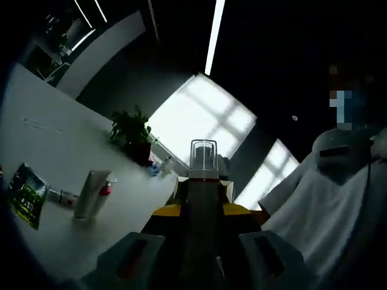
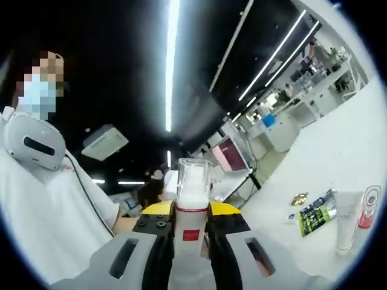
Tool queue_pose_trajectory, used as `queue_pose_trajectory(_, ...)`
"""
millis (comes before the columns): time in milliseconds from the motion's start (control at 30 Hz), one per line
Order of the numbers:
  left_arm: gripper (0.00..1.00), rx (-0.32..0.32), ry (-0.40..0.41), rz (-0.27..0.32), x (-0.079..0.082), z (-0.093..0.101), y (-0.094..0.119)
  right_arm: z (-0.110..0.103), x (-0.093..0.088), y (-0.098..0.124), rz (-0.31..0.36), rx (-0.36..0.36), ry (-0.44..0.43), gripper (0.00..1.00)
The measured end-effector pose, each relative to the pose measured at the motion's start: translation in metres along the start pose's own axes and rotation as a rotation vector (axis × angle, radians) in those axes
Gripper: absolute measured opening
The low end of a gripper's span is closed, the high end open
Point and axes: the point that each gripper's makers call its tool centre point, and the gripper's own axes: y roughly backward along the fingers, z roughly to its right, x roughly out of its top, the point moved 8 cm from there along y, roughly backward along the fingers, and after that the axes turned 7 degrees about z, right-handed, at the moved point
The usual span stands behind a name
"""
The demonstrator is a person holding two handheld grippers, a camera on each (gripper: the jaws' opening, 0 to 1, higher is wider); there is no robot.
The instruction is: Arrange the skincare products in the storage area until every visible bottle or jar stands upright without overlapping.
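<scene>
A white pump bottle [image 2: 193, 187] with a clear cap and a red band is held up off the table. It stands between the jaws of my right gripper [image 2: 192, 232], which is shut on its body. Against the bright window the same bottle [image 1: 203, 160] looks dark, and my left gripper [image 1: 203, 205] is shut on it too. The two grippers face each other, and yellow-and-black parts of the other one show behind the bottle. On the white table [image 1: 54, 127] a white tube [image 1: 91, 194] stands upright.
Beside the tube [image 2: 346, 219] are a small red-and-white bottle [image 2: 367, 208], a green-and-black sachet [image 1: 24, 194] lying flat and a small gold item [image 2: 299, 198]. A potted plant [image 1: 132, 134] stands at the table's far end. A person in white [image 1: 326, 199] is close behind the grippers.
</scene>
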Motion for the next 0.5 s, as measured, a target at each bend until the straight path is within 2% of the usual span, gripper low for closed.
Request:
queue_pose_trajectory(100, 0.21, 0.010, -0.042, 0.000, 0.007, 0.001, -0.001, 0.001, 0.004, -0.002, 0.008, -0.013, 0.014, 0.20)
queue_pose_trajectory(267, 0.21, 0.074, -0.145, -0.050, 0.012, -0.001, 0.000, 0.004, 0.005, -0.005, -0.020, -0.052, 0.057, 0.19)
queue_pose_trajectory(367, 0.22, 0.134, -0.201, -0.073, 0.012, -0.004, 0.000, 0.007, 0.003, -0.008, -0.047, -0.093, 0.071, 0.19)
queue_pose_trajectory(400, 0.23, 0.163, -0.227, -0.092, 0.011, -0.006, 0.000, 0.009, 0.002, -0.008, -0.071, -0.111, 0.105, 0.19)
queue_pose_trajectory(500, 0.24, 0.245, -0.281, -0.106, 0.010, -0.010, -0.001, 0.013, 0.001, -0.011, -0.102, -0.179, 0.127, 0.19)
